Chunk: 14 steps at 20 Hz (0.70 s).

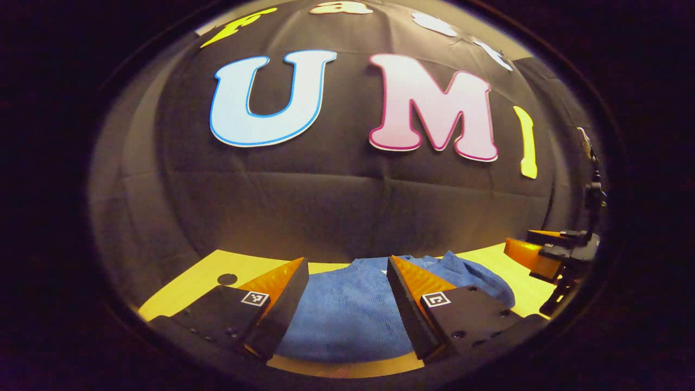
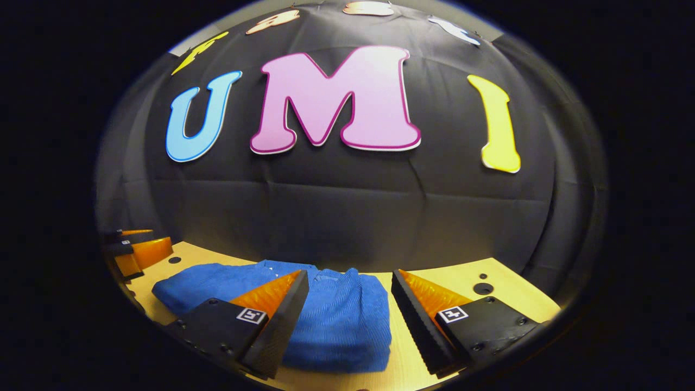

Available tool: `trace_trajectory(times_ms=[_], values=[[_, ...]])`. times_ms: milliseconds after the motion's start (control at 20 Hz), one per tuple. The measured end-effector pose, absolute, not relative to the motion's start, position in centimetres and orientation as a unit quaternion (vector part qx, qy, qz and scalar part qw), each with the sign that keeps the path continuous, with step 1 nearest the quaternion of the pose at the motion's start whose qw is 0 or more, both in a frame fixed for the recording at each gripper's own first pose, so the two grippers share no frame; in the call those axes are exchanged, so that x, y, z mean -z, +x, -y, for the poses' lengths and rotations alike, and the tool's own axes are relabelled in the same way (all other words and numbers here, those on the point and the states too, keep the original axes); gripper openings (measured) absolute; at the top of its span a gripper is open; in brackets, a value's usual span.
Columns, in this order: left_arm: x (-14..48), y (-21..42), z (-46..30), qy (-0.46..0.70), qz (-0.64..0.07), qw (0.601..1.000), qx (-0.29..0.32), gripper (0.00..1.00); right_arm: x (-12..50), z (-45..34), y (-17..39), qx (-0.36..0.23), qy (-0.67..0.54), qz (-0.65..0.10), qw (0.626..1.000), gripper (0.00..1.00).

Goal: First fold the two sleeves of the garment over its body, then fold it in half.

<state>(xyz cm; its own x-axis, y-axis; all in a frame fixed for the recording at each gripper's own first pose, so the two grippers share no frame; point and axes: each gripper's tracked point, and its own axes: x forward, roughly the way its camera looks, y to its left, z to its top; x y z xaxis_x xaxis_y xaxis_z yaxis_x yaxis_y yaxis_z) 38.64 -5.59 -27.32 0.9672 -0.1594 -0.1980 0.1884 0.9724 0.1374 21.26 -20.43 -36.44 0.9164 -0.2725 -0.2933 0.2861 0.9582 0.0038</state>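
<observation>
Garment (image 2: 336,320) first: from between my right claw (image 2: 350,326), whose fingers stand wide apart and hold nothing, I look down on a blue knit bundle lying flat on the tabletop (image 2: 461,279), just ahead of and under the fingertips. My left claw (image 1: 347,304) is likewise spread and empty, hanging over the same blue cloth, which runs between its two fingers and out past the right one.

Moving outward, the garment reads as a compact block with no loose sleeve trailing off to either side. In the right gripper view its right edge is straight and thick, like a doubled layer, and a rounded lobe bulges off to the left. I judge that both sleeves are already laid over the body, and probably the half fold is made too, though I cannot count the layers from here. What may be left is only a tidy of that left lobe, or nothing at all.

Its long axis lies across my view, side to side, parallel to the booth's back wall, with the straight edge toward my right hand. Something like a collar or placket shows at the far edge, so I take the neck to point away from me.

Farther out, the right claw shows at the right edge of the left gripper view, off the cloth.
</observation>
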Motion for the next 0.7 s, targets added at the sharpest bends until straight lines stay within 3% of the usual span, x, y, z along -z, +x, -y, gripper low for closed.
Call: trace_trajectory(times_ms=[300,550,600,700], values=[[19.2,26.0,9.0,0.057,-0.032,0.98,0.188,0.82,30.4,16.3,11.5,0.148,0.029,-0.148,0.977,0.98],[12.9,15.5,8.2,0.059,-0.019,0.979,0.194,0.82,24.5,13.0,3.7,0.13,-0.003,-0.182,0.975,0.98],[11.7,14.0,8.3,0.069,-0.014,0.978,0.195,0.82,23.3,12.4,2.3,0.123,-0.005,-0.189,0.974,0.94],[9.6,11.0,7.6,0.083,-0.005,0.98,0.18,0.82,20.6,11.2,-0.4,0.112,-0.008,-0.203,0.973,0.97]])
